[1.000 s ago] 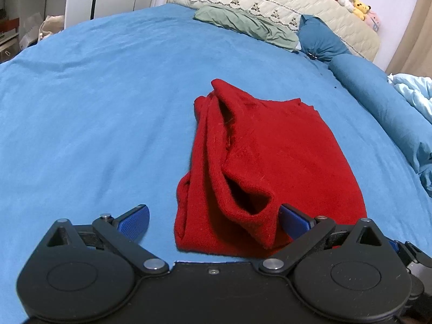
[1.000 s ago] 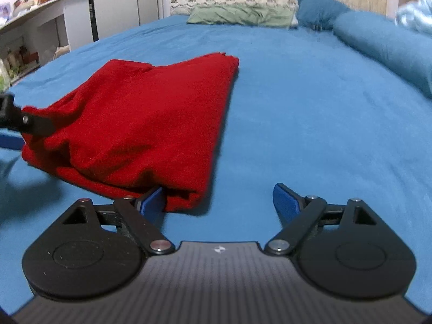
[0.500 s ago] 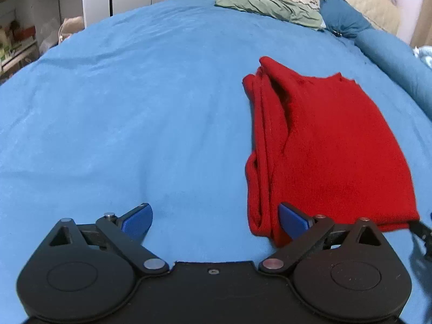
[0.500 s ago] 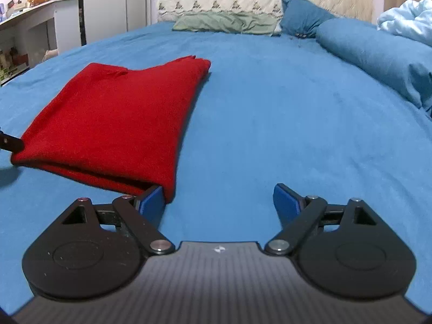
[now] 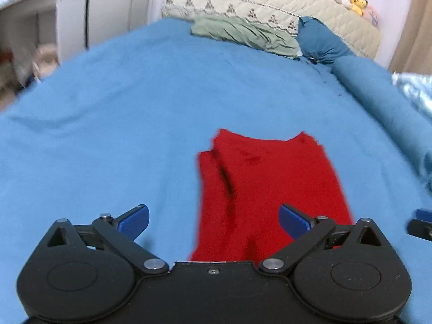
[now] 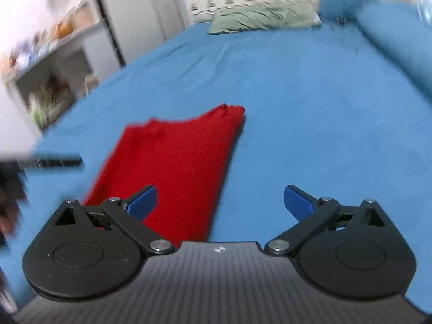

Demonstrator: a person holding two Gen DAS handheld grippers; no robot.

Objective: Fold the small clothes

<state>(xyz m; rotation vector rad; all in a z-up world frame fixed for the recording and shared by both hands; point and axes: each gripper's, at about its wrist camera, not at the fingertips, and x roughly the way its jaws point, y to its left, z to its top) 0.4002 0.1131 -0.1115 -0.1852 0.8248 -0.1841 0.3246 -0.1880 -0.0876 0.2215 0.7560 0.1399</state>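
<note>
A red knit garment (image 5: 272,189) lies folded lengthwise and flat on the blue bed sheet (image 5: 121,124). My left gripper (image 5: 213,220) is open and empty, raised above the garment's near end. My right gripper (image 6: 220,201) is open and empty, above the garment's right edge (image 6: 175,162). The right gripper's tip shows at the right edge of the left wrist view (image 5: 421,224); part of the left gripper shows blurred at the left of the right wrist view (image 6: 40,163).
A green pillow (image 5: 243,35), a dark blue pillow (image 5: 321,43) and a blue bolster (image 5: 383,102) lie at the head and right side of the bed. A quilted headboard (image 5: 270,5) carries plush toys. White furniture (image 6: 54,62) stands left of the bed.
Both grippers have let go of the garment and lifted up and back. The garment has dropped flat on the sheet. Both views are motion-blurred.
</note>
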